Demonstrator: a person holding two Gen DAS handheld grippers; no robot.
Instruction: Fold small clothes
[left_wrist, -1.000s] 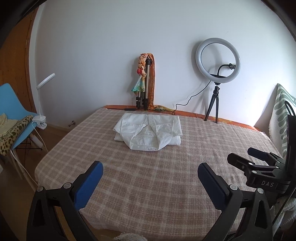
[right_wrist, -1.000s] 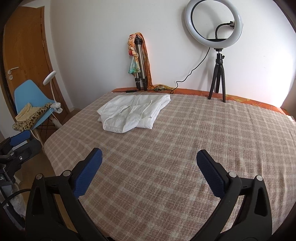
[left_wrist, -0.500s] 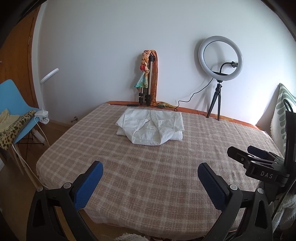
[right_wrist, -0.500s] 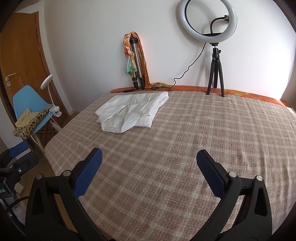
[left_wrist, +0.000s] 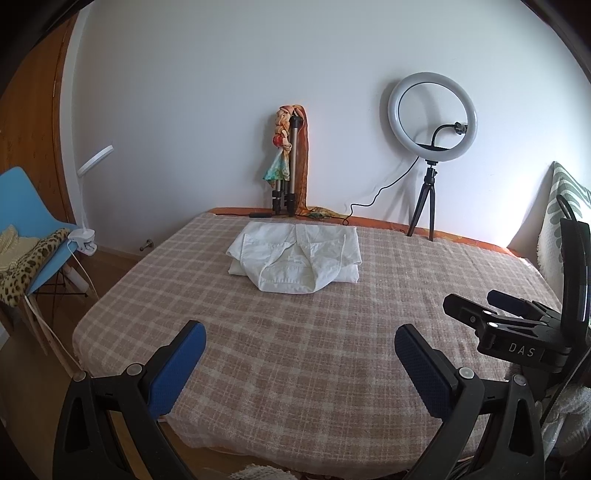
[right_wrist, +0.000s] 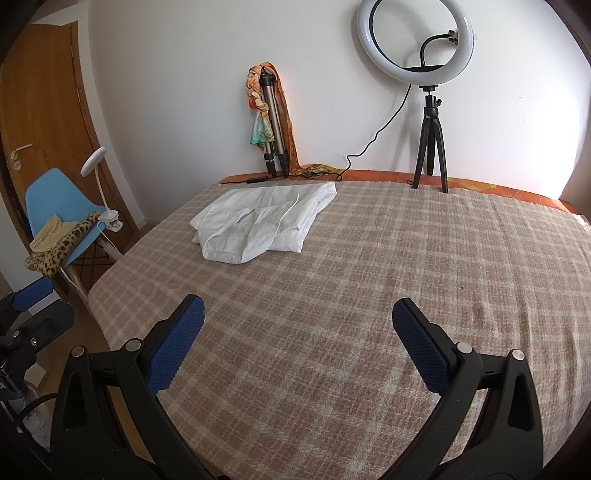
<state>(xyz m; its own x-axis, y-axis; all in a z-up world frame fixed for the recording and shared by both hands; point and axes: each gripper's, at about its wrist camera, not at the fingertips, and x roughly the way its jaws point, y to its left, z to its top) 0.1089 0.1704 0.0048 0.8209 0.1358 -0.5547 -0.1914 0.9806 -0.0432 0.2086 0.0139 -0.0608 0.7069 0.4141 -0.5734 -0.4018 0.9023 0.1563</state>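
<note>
**Both grippers spread wide over the checked bed, white garment well ahead**

A bed covered by a beige-and-white checked blanket (left_wrist: 295, 350) fills the space under and in front of both grippers, running to the white wall beyond. Far ahead of the right gripper (right_wrist: 297, 328), on the bed's far edge against the wall, a ring light (right_wrist: 415, 37) stands on a small black tripod; a folded camera tripod draped with a patterned scarf (right_wrist: 271, 122) leans on the wall ahead of the left gripper (left_wrist: 299, 356). Off to the left of both grippers, beside the bed, a blue chair (right_wrist: 59, 199) carries a leopard-print cloth, with a white clip lamp fixed at its edge.

The white garment (left_wrist: 295, 258) lies on the blanket well ahead of the left gripper, roughly straight in front of it, and ahead and to the left of the right gripper (right_wrist: 264, 225). It is bunched in loose folds, touched by neither gripper.

The left gripper's jaws stand wide apart, holding nothing, above the near part of the blanket. The right gripper's jaws are equally wide and empty. In the left wrist view the right gripper shows at the right edge (left_wrist: 495, 314), just beside the left one.
</note>
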